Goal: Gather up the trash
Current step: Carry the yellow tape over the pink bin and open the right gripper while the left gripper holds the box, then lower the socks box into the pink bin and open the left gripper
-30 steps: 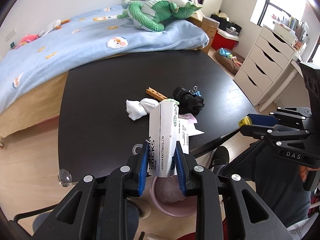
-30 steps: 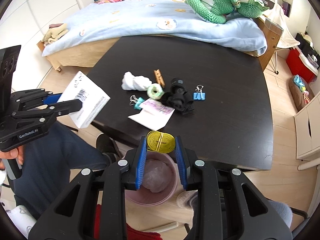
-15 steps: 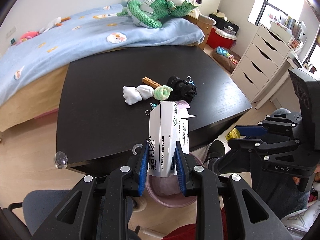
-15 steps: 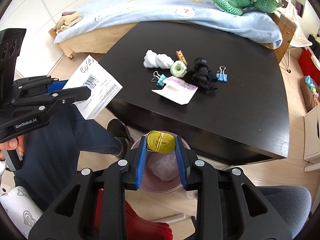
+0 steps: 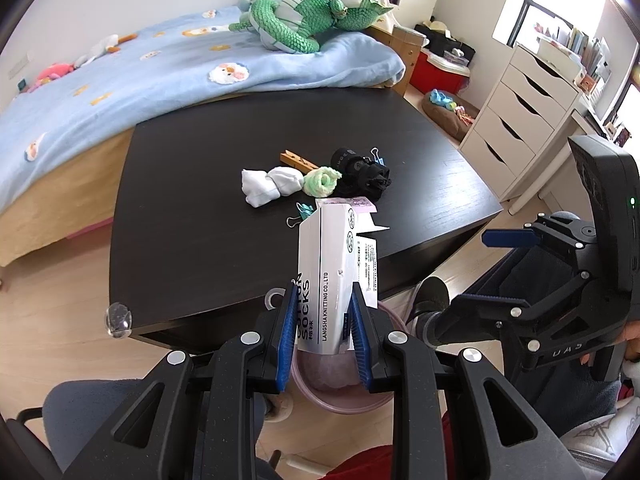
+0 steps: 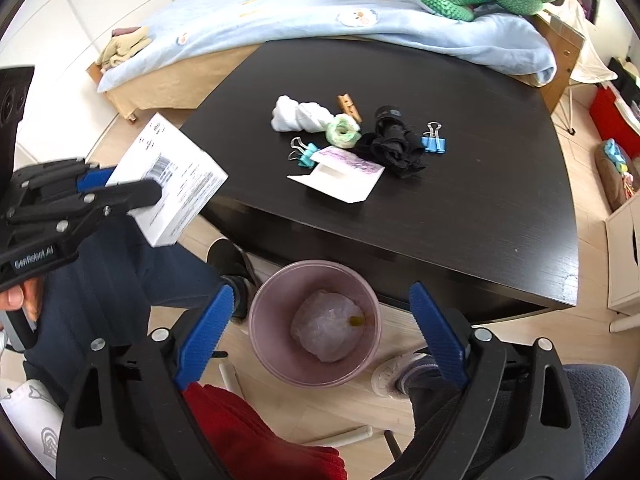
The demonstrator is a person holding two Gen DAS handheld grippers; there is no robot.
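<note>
My left gripper (image 5: pixel 322 332) is shut on a white cotton-socks box (image 5: pixel 328 272), held upright over the pink trash bin (image 5: pixel 340 396); the box (image 6: pixel 172 188) also shows in the right wrist view. My right gripper (image 6: pixel 316 332) is open and empty above the pink bin (image 6: pixel 316 372). A yellow band (image 6: pixel 357 321) lies inside the bin on a clear bag. A white paper with a pink card (image 6: pixel 340 174) lies near the front edge of the black table (image 6: pixel 480 208).
On the table lie white socks (image 6: pixel 300 114), a green sock roll (image 6: pixel 343 132), black socks (image 6: pixel 394 144), a wooden clothespin (image 6: pixel 349 106) and blue binder clips (image 6: pixel 434 142). A bed (image 5: pixel 120 76) stands behind, white drawers (image 5: pixel 520 120) at right. My legs are beside the bin.
My right gripper opened and let go of the yellow band, which now lies in the bin. My left gripper with the box stays over the bin.
</note>
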